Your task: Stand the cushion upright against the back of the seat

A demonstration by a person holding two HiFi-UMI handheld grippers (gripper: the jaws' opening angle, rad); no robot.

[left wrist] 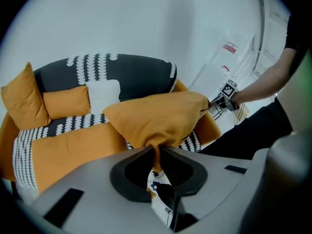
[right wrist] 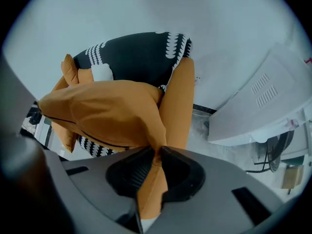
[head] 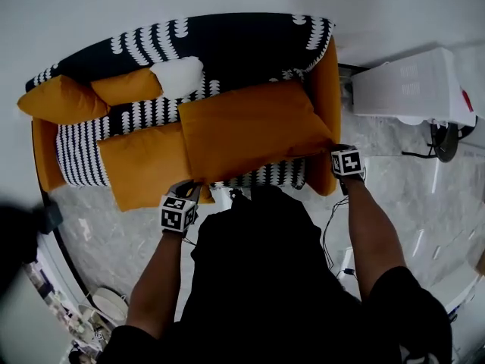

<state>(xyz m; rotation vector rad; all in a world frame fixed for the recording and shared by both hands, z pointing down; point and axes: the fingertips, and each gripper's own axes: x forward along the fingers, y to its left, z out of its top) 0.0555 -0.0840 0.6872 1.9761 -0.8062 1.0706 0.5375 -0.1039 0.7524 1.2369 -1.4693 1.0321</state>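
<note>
A large orange cushion (head: 250, 131) hangs lifted over the front of the sofa seat (head: 140, 165), stretched between both grippers. My left gripper (head: 193, 189) is shut on its near left corner; in the left gripper view the pinched fabric (left wrist: 156, 116) bunches right at the left gripper (left wrist: 155, 151). On the near right corner, beside the orange armrest (head: 327, 89), my right gripper (head: 335, 150) is shut. In the right gripper view the cushion (right wrist: 102, 113) runs into the right gripper (right wrist: 157, 153). The dark patterned backrest (head: 227, 44) lies beyond the cushion.
Three small cushions lean at the sofa's left: orange (head: 61, 101), orange (head: 127, 86) and white (head: 180, 74). A white appliance (head: 409, 82) stands right of the sofa, with a dark stand (head: 443, 139) near it. Cables (head: 333, 230) trail on the marble floor by my legs.
</note>
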